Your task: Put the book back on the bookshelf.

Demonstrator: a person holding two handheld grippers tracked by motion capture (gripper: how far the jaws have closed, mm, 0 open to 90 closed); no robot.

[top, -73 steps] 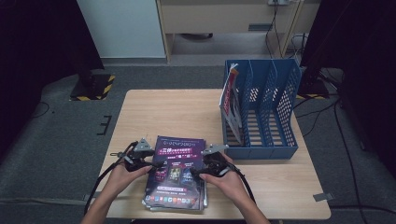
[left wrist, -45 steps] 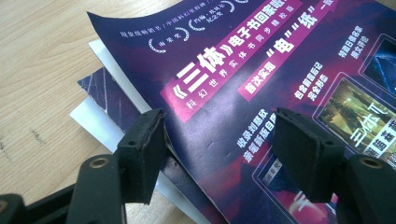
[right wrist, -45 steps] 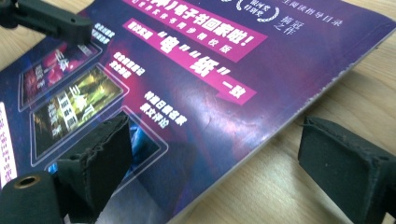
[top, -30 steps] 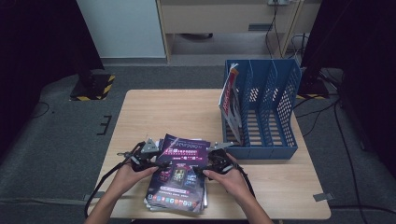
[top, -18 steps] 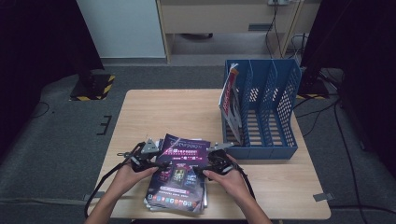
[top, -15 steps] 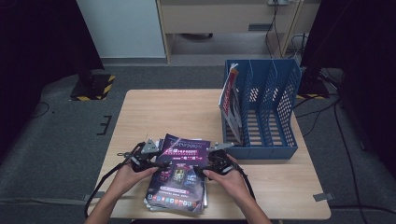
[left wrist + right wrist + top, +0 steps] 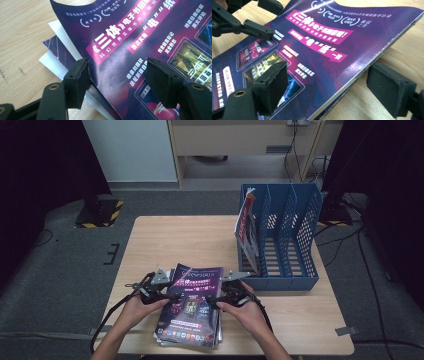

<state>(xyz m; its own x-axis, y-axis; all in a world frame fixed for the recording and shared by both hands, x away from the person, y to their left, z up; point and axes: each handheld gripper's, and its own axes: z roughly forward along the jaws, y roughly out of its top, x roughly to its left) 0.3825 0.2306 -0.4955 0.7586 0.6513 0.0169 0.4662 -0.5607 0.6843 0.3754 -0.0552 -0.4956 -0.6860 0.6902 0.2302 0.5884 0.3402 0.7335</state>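
Note:
A purple magazine [image 7: 192,302] lies on top of a stack of magazines [image 7: 167,336] at the table's near edge. My left gripper [image 7: 171,296] is at its left edge, open, with one pad [image 7: 76,81] at the stack's edge and the other [image 7: 162,82] over the cover [image 7: 120,42]. My right gripper [image 7: 214,299] is at its right edge, also open. One of its pads [image 7: 272,85] rests on the cover [image 7: 324,50], and the other [image 7: 389,87] sits on the table beside the spine, apart from it. Those jaws have just been opening slightly, with the magazine's edge between them.
A blue slotted file holder [image 7: 287,242] stands at the table's right, with a red and white booklet [image 7: 246,222] upright in its leftmost slot. Bare wooden tabletop [image 7: 180,240] lies beyond the stack. A cable [image 7: 112,312] trails off the left edge.
Since the earliest frame both grippers have moved in onto the top magazine's side edges, and the magazine has skewed slightly. Over the last second the hands have hardly moved.

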